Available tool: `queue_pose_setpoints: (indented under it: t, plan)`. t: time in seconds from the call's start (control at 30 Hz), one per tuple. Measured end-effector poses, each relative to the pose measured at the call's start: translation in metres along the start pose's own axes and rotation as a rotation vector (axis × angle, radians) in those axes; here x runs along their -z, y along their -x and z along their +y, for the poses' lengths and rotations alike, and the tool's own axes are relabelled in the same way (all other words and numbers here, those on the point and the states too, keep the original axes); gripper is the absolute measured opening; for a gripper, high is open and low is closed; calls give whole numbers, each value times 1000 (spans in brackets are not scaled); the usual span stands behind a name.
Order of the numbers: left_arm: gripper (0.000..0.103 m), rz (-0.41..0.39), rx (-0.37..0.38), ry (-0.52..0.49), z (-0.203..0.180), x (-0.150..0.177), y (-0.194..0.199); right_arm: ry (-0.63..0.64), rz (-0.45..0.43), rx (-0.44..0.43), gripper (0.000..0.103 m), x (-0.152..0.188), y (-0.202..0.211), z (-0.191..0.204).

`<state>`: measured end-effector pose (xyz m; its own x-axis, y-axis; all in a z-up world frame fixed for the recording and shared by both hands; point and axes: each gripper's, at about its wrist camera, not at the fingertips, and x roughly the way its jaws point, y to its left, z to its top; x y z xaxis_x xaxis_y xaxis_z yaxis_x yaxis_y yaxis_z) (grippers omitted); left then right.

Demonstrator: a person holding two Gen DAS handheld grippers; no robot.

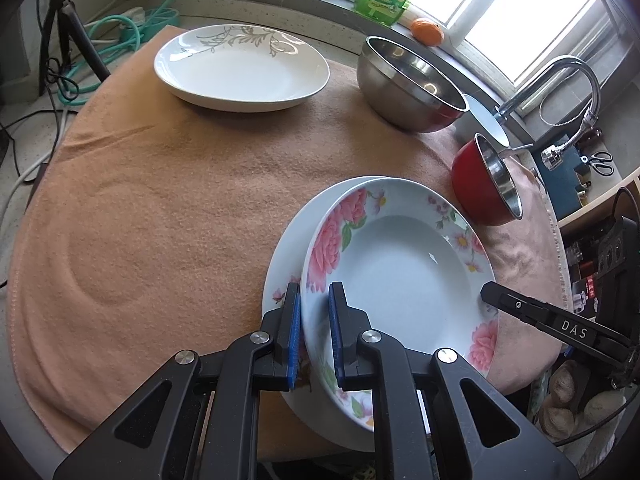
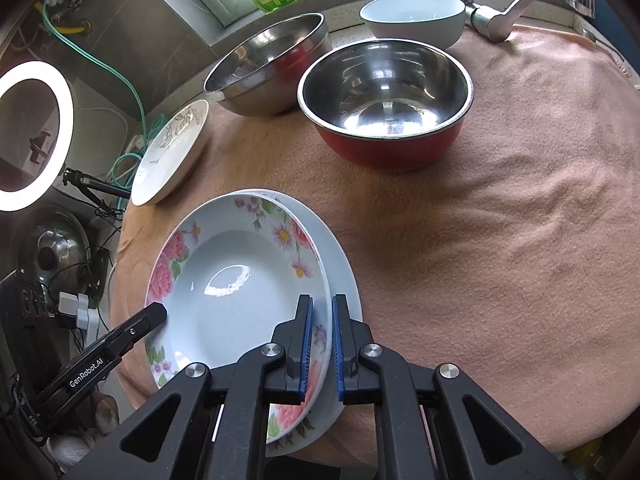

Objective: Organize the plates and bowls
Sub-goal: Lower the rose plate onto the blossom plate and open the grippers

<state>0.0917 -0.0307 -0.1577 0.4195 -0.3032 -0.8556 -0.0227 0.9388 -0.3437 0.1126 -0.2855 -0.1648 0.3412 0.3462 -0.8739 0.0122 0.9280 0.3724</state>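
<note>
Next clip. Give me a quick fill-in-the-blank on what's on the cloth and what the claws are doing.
1. Both claws, the left claw and the right claw, are shut on the rim of the ____ plate.
2. That plate sits over another ____.
3. The steel-lined bowl is ____ outside.
4. On the windowsill lies an ____.

Missing words: floral; plate; red; orange

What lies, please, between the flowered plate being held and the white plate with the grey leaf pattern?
Only bare orange cloth lies between the flowered plate and the leaf-patterned plate, as the left wrist view shows.
</note>
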Motion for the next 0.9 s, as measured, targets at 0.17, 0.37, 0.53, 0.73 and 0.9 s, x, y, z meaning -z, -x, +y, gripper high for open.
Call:
queue_pose_setpoints:
  t: [0.17, 0.37, 0.53, 0.73, 0.9]
  plan:
    - [12, 1, -9, -14, -1, 0, 0, 11, 0, 4, 9, 0, -2, 2]
    - [12, 8, -13, -28, -2, 0, 0, 30, 2, 17, 9, 1, -2, 5]
    - [12, 16, -15, -38, -5, 0, -1, 34, 5, 21, 10, 1, -3, 6]
    - [15, 13, -9, -31, -3, 1, 2, 62, 0, 53, 12, 2, -2, 13]
    - [15, -2, -9, -21, 1, 0, 9, 77, -18, 66, 12, 3, 4, 15]
